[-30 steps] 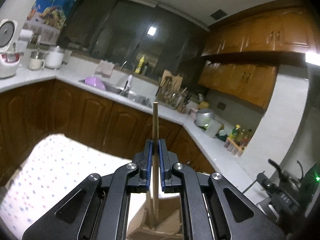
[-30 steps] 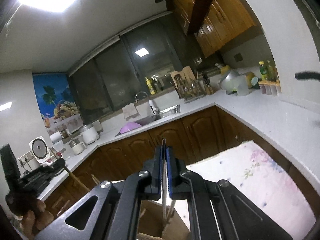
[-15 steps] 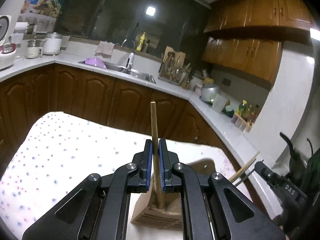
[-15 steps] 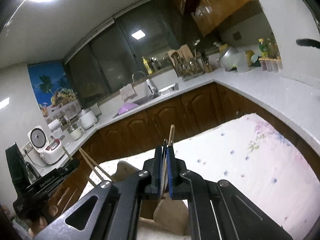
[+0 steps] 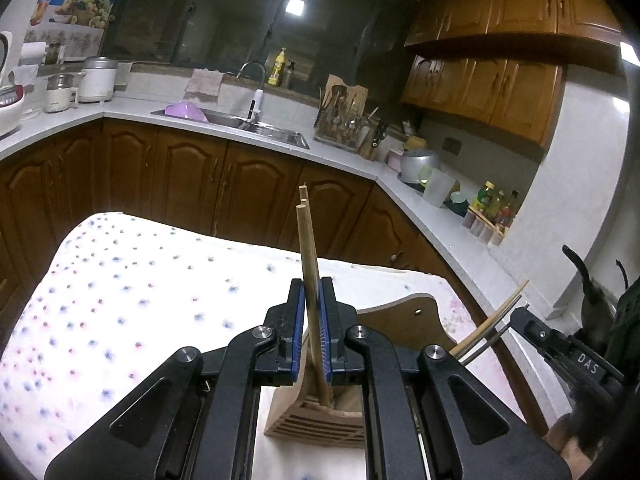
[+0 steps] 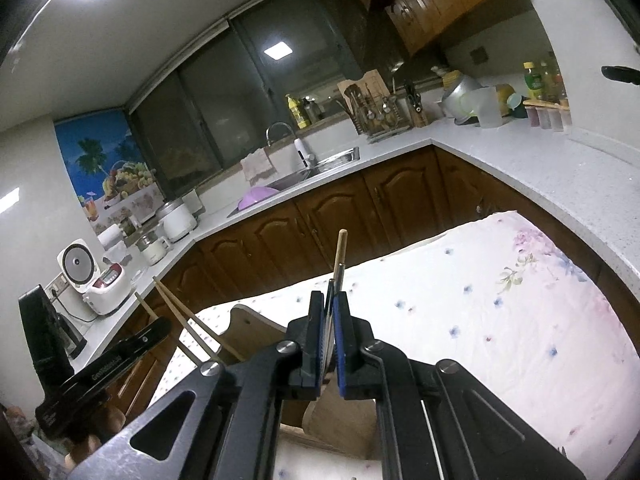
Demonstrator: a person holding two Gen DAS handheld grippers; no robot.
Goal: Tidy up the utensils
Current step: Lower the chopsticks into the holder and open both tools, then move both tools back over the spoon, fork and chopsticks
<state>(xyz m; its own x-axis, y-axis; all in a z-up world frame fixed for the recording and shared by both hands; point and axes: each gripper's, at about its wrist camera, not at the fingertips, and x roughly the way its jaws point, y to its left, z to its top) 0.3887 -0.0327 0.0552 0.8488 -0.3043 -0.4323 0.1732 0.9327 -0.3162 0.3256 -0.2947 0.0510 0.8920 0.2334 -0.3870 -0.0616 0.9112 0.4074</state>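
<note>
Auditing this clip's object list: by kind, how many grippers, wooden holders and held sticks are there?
Grippers: 2, the left gripper and right gripper
Wooden holder: 1
Left-held sticks: 2 clear, perhaps a third
Right-held sticks: 2
Total: 7, at least

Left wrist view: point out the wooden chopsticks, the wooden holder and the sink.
wooden chopsticks (image 5: 309, 264), left wrist view, on the shaft above the jaws
wooden holder (image 5: 404, 322), left wrist view, on its raised back panel
sink (image 5: 256, 126), left wrist view, on its steel rim
</note>
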